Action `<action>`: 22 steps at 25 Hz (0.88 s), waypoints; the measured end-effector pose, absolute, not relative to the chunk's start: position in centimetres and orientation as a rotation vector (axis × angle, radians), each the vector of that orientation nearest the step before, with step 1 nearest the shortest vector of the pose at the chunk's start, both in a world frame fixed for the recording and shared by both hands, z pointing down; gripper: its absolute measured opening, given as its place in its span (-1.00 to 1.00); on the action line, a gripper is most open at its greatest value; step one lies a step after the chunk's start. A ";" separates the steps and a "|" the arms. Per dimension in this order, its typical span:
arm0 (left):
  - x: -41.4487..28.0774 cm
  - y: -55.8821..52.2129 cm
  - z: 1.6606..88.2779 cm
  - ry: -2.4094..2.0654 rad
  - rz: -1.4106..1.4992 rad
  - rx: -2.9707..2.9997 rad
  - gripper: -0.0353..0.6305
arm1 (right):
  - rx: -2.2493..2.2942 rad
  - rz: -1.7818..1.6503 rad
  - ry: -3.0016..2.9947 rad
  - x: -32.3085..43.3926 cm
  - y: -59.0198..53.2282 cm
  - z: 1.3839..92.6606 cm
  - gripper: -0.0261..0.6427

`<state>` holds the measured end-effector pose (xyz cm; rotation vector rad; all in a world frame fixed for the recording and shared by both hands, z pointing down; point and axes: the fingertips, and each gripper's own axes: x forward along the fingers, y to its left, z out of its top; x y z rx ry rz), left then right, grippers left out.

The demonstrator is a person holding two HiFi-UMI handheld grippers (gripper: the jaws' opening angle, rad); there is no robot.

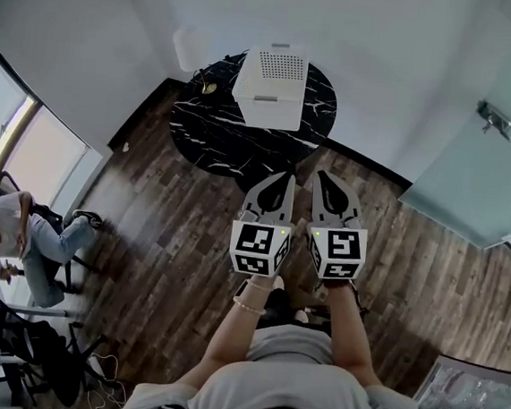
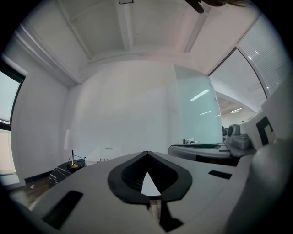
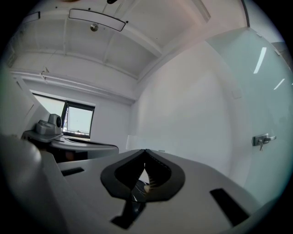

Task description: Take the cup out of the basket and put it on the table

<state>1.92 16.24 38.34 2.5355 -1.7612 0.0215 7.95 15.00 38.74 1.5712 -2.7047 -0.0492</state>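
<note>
Cup was not visible, presumably inside the white basket (image 1: pixel 271 88) on the counter (image 1: pixel 201 133), straight ahead. The left gripper (image 1: pixel 282 178) and right gripper (image 1: pixel 324 177) were both clenched empty, the left aimed more squarely at the basket.

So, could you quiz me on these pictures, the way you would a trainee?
1. True or false: the white basket stands on the round black table.
2. Pick one. The left gripper and the right gripper are: A) both shut with nothing between the jaws; B) both closed on a cup; C) both wide open.
3. Fill in: the seated person is at the head view's ___ edge.

Key: 1 true; 2 A; 3 left.
</note>
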 end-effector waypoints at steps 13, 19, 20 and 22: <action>-1.6 9.9 38.6 -1.681 0.008 2.582 -0.88 | 1.636 -0.055 -2.651 4.1 9.1 38.9 -0.89; -3.4 8.3 38.9 -1.659 0.028 2.594 -0.88 | 1.655 -0.042 -2.636 2.2 7.4 39.2 -0.89; -3.7 8.0 39.0 -1.658 0.028 2.594 -0.88 | 1.653 -0.044 -2.636 1.9 7.2 39.2 -0.89; -4.3 7.8 39.2 -1.655 0.029 2.594 -0.88 | 1.651 -0.047 -2.631 1.3 7.0 39.4 -0.89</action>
